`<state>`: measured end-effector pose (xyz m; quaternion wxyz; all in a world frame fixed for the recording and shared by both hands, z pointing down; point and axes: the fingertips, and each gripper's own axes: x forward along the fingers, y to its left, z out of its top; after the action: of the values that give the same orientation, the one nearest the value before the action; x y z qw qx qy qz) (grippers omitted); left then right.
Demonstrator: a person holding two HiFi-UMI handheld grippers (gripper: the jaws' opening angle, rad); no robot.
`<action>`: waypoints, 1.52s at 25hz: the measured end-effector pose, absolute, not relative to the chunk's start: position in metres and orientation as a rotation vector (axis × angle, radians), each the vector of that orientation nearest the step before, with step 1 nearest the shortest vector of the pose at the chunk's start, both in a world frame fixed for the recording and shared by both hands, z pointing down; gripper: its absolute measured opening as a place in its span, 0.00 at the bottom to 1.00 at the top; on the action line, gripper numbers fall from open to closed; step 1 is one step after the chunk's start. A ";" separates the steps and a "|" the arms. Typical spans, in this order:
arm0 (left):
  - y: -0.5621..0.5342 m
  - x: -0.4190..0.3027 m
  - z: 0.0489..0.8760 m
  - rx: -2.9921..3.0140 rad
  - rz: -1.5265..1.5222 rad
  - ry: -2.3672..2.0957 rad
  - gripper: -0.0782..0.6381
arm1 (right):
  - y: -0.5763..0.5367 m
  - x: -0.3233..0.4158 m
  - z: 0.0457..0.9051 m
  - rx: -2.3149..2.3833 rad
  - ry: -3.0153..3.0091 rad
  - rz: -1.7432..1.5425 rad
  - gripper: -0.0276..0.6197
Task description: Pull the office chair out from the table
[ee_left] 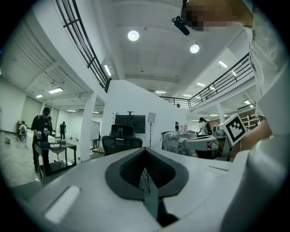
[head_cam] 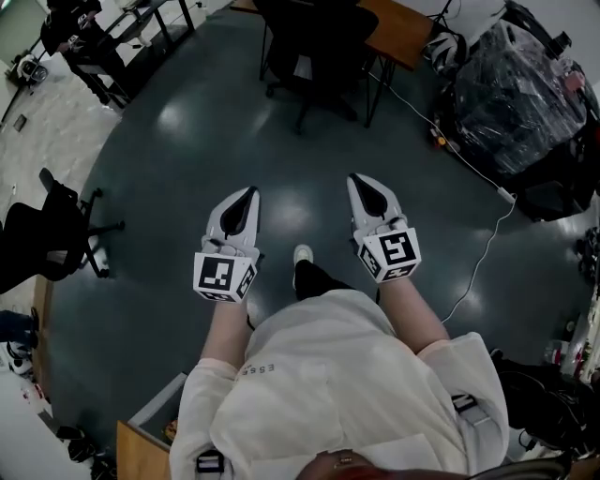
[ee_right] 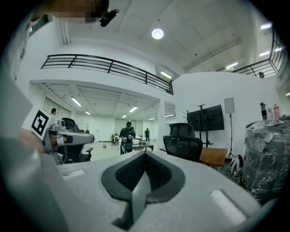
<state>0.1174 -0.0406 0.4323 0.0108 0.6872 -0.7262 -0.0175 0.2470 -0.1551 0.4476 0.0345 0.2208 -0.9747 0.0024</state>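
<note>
Dark floor stretches ahead. Left gripper and right gripper are both pressed together and empty, pointing level toward the chair. It stands at the table, well apart from them. Judging by that, reaching, gripping and pulling all remain. A plastic-wrapped load near the table hides its contents.

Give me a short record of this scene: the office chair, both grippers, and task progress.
office chair: black, at the wooden table, across the dark floor from the person
left gripper: shut, empty, well short of the chair
right gripper: shut, empty, well short of the chair
progress: chair not yet touched
</note>
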 end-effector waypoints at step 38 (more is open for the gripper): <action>-0.495 -0.262 0.410 2.648 0.050 -1.743 0.13 | -0.546 -0.068 0.434 1.377 -2.692 -0.090 0.03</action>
<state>-0.2623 -0.4948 0.4104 -0.0144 0.8351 -0.5497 0.0157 -0.0681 -0.5457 0.4337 0.0581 0.4543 -0.8885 -0.0295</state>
